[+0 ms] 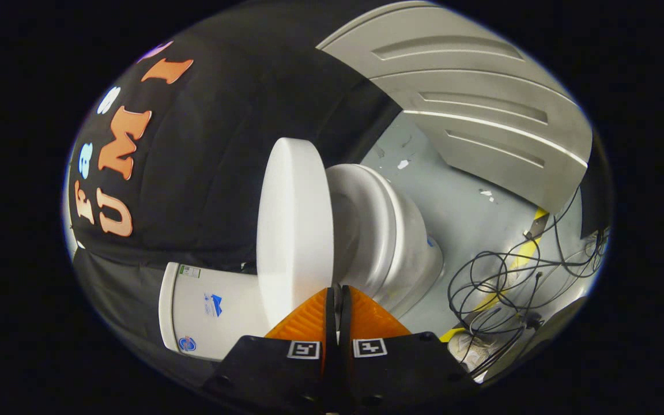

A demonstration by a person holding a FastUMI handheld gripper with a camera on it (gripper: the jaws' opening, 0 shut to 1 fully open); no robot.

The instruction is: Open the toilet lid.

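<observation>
The view is rolled sideways, so the white toilet lies across it. Its lid [294, 219] is swung well away from the seat and bowl [378, 230] and stands close to the tank [211, 311], with its flat top face turned my way. My gripper [336, 291] is shut, the two orange fingers [309, 320] pressed together with only a thin dark slit between them. The fingertips sit at the lid's front edge, in the gap between lid and seat. Nothing shows clamped between them. I cannot tell whether they touch the lid.
A tangle of black cables [493, 288] lies on the grey floor [459, 213] beside the bowl, over a strip of yellow tape [516, 259]. A grey panelled wall [482, 115] stands beyond the floor. Black cloth hangs behind the tank.
</observation>
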